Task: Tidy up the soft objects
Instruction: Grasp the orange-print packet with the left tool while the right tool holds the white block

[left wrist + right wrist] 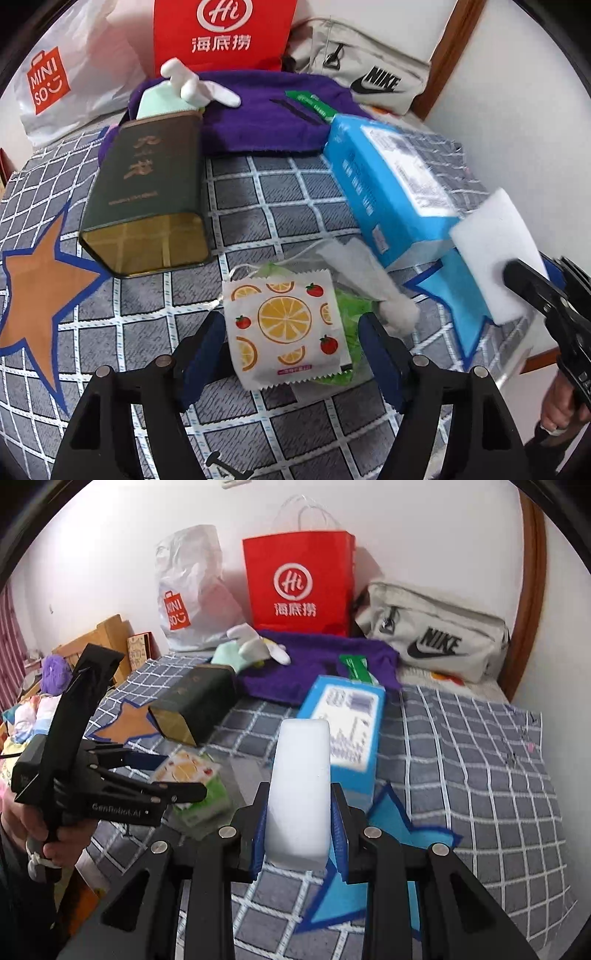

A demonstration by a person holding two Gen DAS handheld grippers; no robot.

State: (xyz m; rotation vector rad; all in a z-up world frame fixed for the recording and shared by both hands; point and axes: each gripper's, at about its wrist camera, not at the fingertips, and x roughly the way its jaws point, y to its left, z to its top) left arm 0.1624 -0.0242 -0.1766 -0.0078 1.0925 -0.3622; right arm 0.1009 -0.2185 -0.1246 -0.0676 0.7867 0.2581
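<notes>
checked bedspread (295,192) (star patches) meets white wall (110,535).

three bags (299,583); one sponge (299,794); one tin (147,192).

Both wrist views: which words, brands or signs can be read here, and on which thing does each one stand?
"MINISO": white plastic bag.
"Hi" and "海底捞": red paper bag.
"NIKE" with swoosh: grey pouch.
"GenRobot.AI": left gripper body.
Gold characters on the dark green tin: too stylised to read.
Print on the blue tissue pack, fruit-print packet and green packet: blurred.
</notes>
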